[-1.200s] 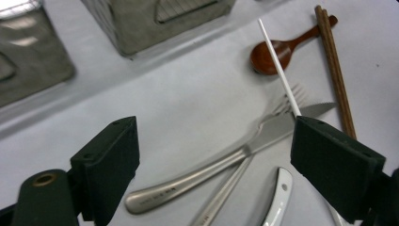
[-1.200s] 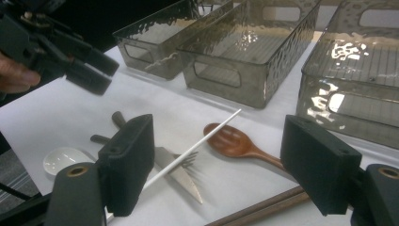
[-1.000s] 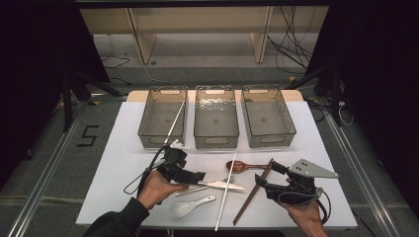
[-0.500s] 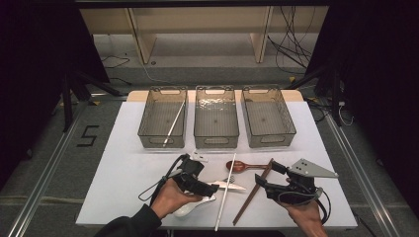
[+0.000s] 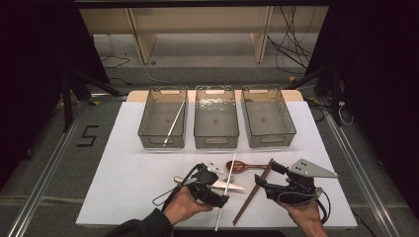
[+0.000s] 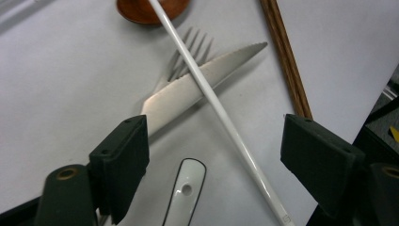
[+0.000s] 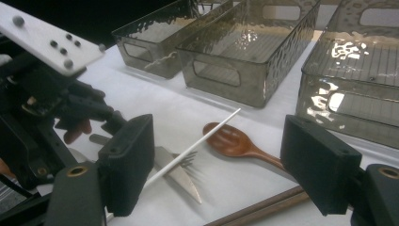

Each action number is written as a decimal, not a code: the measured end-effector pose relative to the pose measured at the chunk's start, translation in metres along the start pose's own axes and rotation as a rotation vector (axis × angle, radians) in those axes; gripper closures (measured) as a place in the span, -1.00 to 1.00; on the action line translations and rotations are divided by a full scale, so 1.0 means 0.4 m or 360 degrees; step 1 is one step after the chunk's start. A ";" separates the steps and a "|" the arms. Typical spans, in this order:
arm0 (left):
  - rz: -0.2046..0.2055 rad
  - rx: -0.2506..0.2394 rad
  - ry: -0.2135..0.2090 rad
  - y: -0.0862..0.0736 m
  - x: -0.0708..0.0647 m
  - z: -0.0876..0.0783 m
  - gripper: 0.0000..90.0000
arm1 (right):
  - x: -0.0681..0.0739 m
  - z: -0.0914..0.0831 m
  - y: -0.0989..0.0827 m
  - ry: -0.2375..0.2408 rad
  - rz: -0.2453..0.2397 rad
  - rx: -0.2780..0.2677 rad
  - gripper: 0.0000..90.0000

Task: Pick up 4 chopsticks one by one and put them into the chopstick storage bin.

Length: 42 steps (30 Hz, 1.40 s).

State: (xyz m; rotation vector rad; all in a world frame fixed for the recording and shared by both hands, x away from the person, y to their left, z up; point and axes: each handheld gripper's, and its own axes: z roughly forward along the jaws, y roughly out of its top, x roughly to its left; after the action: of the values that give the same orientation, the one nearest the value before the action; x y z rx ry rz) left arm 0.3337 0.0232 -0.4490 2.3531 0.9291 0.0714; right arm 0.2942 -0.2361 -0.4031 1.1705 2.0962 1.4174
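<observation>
Two left gripper (image 6: 214, 155) jaws, just narrowing but not clenched, straddled the white chopstick (image 6: 221, 113) near the table's front edge; closing comes next.

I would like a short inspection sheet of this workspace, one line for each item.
Surface: white table top, flat.
Job's things: white chopstick lies across steel knife and fork; white spoon handle beside them.
Clutter: wooden spoon, brown chopsticks; three smoky plastic bins, the left one with a white stick.
Grippers: left gripper over the white chopstick, jaws just been closing, not touching; right gripper open, nothing held.
Cables: black cable trails from left gripper.
Surroundings: dark floor, wooden shelf legs.
</observation>
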 end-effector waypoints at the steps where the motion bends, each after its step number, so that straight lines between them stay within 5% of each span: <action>1: 0.0016 0.0007 -0.0004 0.000 -0.003 0.004 -0.39 | 0.000 0.000 0.000 0.0000 -0.0003 -0.0003 -0.39; 15: 0.0035 0.0107 -0.0037 0.003 -0.004 0.056 -0.01 | -0.001 -0.001 0.001 0.0002 -0.0003 -0.0002 -0.39; 42: 0.0094 0.0135 -0.0050 0.016 0.001 0.072 0.51 | 0.000 -0.002 0.002 0.0006 -0.0004 -0.0006 -0.39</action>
State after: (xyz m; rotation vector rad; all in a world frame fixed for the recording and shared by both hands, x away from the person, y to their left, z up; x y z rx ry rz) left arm 0.3452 0.0052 -0.4690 2.4528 0.8634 0.0191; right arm 0.2940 -0.2363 -0.4021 1.1640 2.0959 1.4233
